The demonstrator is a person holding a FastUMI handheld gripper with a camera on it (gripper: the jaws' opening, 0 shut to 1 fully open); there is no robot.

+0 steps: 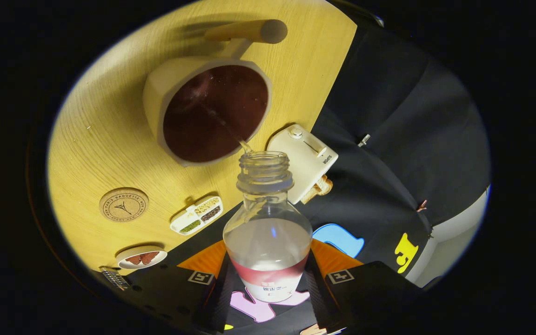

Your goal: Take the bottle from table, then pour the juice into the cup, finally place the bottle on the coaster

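The tongs grasp the clear plastic bottle by its base, both fingers pressed on, tipping it so a thin stream arcs into the cream octagonal cup. The bottle's long axis runs straight ahead, its open mouth pointing at the cup's rim. The round cork coaster waits nearer the bench's edge.

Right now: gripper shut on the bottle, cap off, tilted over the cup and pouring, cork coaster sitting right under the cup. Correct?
Not the coaster part. In the gripper view the cork coaster lies bare on the table, apart from the cup. The rest holds: the gripper is shut on the uncapped bottle, pouring into the cup.
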